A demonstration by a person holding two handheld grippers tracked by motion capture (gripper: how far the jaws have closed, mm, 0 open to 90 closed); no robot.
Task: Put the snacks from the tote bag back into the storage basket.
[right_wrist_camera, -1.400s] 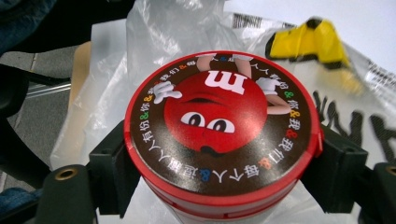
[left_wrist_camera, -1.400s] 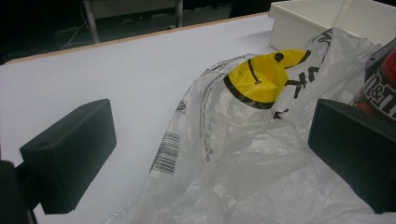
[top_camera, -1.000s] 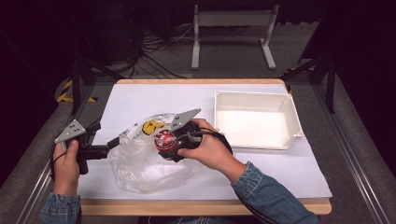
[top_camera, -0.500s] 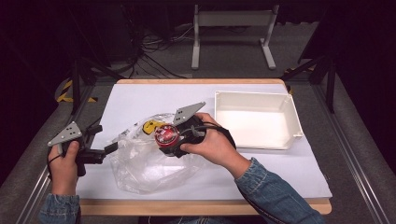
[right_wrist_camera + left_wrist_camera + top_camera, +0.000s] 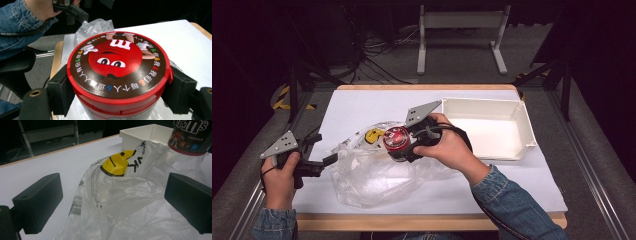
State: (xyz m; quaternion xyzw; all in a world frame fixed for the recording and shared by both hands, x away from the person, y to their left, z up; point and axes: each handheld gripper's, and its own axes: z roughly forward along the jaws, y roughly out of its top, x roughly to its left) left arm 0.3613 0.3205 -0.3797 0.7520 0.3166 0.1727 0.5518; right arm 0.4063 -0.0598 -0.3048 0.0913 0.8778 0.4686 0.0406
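Observation:
A round candy can (image 5: 396, 139) with a red lid is clamped between the jaws of my right gripper (image 5: 399, 146), held over the mouth of a clear plastic bag (image 5: 372, 175). In the right gripper view the jaws press on both sides of the can (image 5: 117, 62) just under its lid. The bag lies crumpled on the white table and has a yellow smiley print (image 5: 117, 163). My left gripper (image 5: 323, 151) sits at the bag's left edge. Its jaws stand wide apart in the left gripper view, with the bag's film (image 5: 120, 202) lying loose between them.
A white empty bin (image 5: 484, 127) stands on the table to the right of the can, seen as well as the bin (image 5: 140, 132) beyond the bag. The table's wooden front edge (image 5: 427, 222) runs near the person's sleeves. Dark floor and cables lie behind the table.
My right gripper has lifted the can up and a little toward the far right, above the bag. The left gripper has stayed in place.

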